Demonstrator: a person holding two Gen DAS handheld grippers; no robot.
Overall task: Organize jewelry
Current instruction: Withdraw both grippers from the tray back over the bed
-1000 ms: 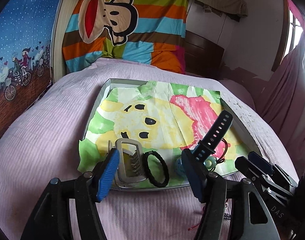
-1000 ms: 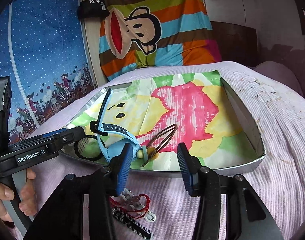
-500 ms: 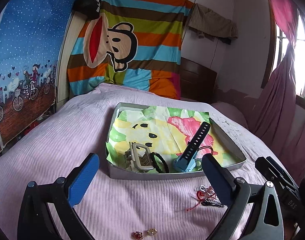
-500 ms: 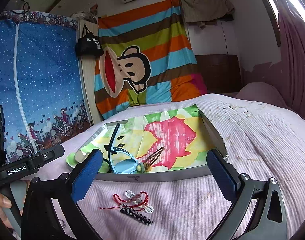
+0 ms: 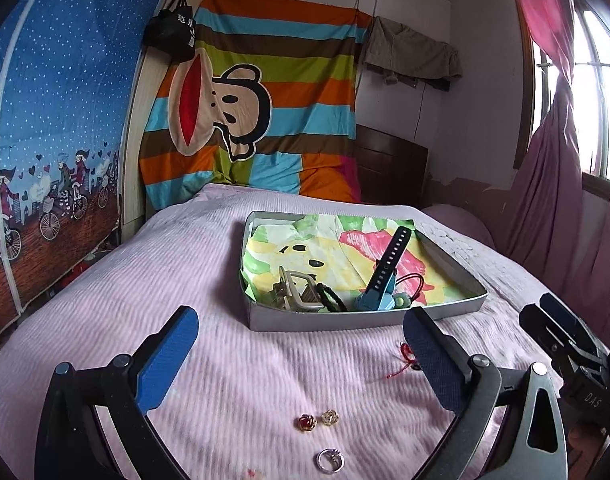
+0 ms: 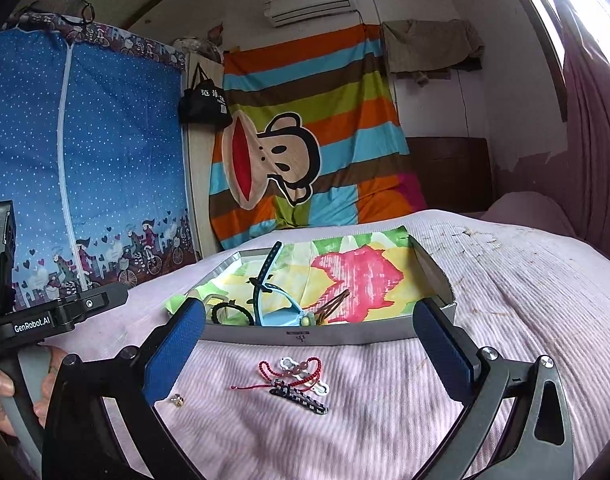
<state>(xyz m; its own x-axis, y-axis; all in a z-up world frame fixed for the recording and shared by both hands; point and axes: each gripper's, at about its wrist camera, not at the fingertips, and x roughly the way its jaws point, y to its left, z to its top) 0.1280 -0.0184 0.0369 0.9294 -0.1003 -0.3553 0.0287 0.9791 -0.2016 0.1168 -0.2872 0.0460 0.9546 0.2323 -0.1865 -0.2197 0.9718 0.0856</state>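
A grey tray [image 5: 329,322] [image 6: 385,336] lined with bright painted paper lies on the pink bedspread. In it are a blue watch [image 5: 381,280] [image 6: 281,314], a black hair tie [image 5: 331,298] [image 6: 231,312], a beige hair claw [image 5: 295,290] and brown hairpins [image 6: 333,306]. On the bedspread lie two small flower earrings [image 5: 317,420], a silver ring [image 5: 330,460], a red bead bracelet [image 6: 293,370] [image 5: 407,354] and a black-and-white hair clip [image 6: 301,396]. My left gripper [image 5: 301,360] is open and empty above the earrings. My right gripper [image 6: 309,356] is open and empty over the bracelet.
A small gold stud [image 6: 178,400] lies left of the bracelet. A striped monkey blanket [image 5: 249,120] hangs at the headboard. A blue patterned wardrobe [image 5: 45,140] stands on the left and pink curtains [image 5: 553,180] hang on the right. The bed drops away at the left.
Both grippers have pulled back from the tray and opened wide. The loose earrings, ring and bracelet on the bedspread have come into view.
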